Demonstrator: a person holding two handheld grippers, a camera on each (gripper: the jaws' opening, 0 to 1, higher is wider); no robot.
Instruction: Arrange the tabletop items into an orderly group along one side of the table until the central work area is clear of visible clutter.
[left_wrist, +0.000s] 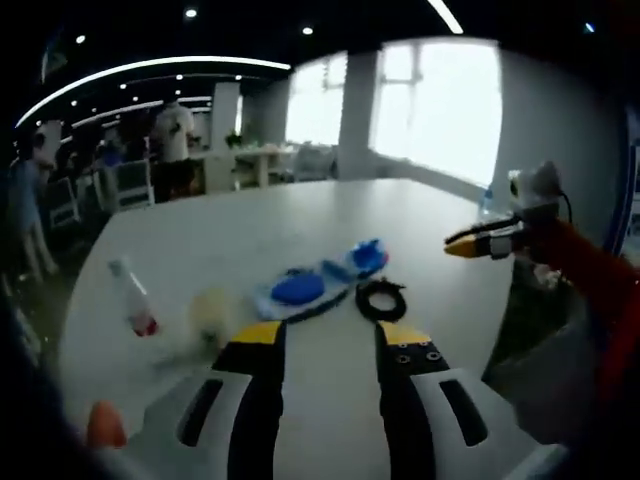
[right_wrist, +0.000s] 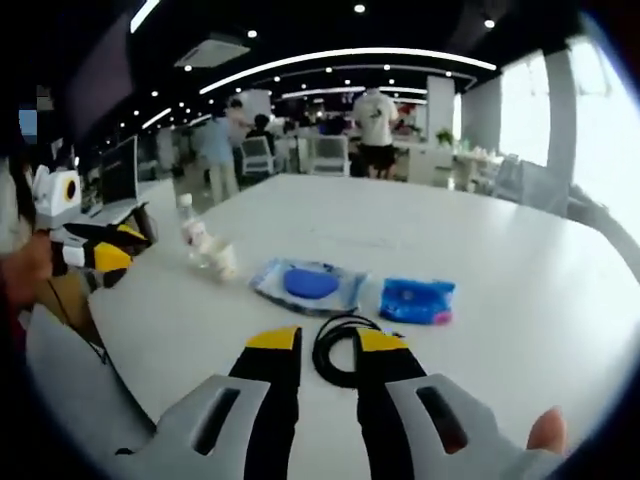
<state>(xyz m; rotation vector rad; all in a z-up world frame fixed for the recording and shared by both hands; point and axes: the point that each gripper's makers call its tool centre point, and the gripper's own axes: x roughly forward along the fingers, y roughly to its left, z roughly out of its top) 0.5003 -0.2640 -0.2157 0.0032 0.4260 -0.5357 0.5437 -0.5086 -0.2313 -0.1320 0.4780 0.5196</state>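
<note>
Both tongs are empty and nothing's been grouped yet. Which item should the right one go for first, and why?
Probably ease the right tongs forward onto the black cable coil. It lies on the table right at the open tips, nearer than the blue pouch or the clear packet with the blue disc, so it is the shortest grab.

The table (right_wrist: 520, 290) looks smooth, matt white. At its 12 o'clock, a clear plastic bottle (right_wrist: 193, 233); glossy plastic wrap covers the blue packet (right_wrist: 311, 284); the black cable coil (right_wrist: 337, 350) looks rubbery.
</note>
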